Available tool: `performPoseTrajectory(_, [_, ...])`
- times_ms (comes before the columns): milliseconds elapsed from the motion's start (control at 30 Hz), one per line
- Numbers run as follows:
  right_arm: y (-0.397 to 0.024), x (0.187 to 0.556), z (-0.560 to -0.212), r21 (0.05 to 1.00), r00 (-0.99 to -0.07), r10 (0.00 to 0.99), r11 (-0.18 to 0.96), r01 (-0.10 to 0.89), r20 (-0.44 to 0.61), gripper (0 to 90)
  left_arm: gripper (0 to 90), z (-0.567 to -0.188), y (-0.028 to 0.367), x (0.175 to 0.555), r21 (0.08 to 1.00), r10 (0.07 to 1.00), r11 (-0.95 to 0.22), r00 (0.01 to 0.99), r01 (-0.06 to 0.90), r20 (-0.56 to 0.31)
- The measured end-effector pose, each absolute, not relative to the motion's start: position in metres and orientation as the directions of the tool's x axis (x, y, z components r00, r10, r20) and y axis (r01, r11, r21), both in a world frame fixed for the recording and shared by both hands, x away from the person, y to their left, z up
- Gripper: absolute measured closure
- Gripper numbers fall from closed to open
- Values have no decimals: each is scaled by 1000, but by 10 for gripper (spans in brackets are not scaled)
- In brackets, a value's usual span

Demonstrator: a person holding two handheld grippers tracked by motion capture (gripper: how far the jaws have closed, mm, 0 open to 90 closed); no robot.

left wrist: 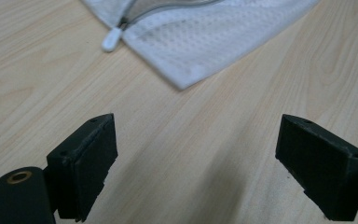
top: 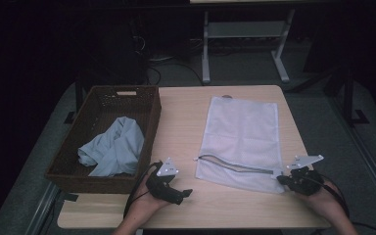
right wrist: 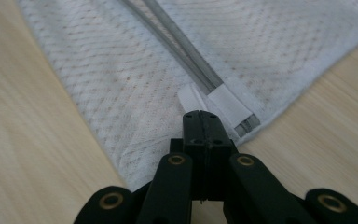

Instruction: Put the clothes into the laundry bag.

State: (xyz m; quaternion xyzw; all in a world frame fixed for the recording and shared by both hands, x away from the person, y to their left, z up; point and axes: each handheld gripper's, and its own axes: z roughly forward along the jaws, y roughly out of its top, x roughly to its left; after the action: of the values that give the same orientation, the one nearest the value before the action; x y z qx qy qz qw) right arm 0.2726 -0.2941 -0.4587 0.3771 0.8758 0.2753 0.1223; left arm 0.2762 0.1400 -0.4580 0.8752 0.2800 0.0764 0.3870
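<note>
A white mesh bag [top: 240, 137] lies flat on the wooden table [top: 186, 117], with a grey zipper [top: 235, 166] along its near edge. The white zipper pull [left wrist: 112, 39] sits at the bag's near left corner. My left gripper [top: 178, 193] is open above bare table, just short of that corner, with nothing between its jaws. My right gripper [top: 284, 178] is shut, and its tips [right wrist: 200, 116] lie on the bag's near right corner beside the zipper's end tab [right wrist: 226, 102]. No fabric shows between the closed jaws. A crumpled light blue cloth [top: 112, 147] lies in the brown wicker basket [top: 149, 132].
The basket stands along the table's left side, close to my left hand. A bare strip of table runs between basket and bag. Beyond the far edge the floor is dark, with a white desk frame [top: 245, 34] on it.
</note>
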Motion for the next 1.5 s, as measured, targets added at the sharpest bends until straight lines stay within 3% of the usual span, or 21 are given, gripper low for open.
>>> performPoseTrajectory(333, [-259, 265, -459, 589, -793, 609, 633, 502, 22, 894, 121, -458, 140, 277, 720, 551, -542, 830, 433, -85])
performPoseTrajectory(833, [-222, 255, -460, 598, -869, 493, 683, 420, 47, 893, 120, -458, 141, 278, 720, 556, -531, 825, 447, -102])
performPoseTrajectory(1067, [-222, 256, -458, 609, -869, 492, 672, 420, 56, 893, 120, -458, 141, 277, 717, 555, -536, 826, 445, -98])
performPoseTrajectory(1500, [-251, 301, -444, 675, -761, 648, 562, 478, -1, 894, 120, -458, 141, 277, 719, 551, -540, 829, 438, -91])
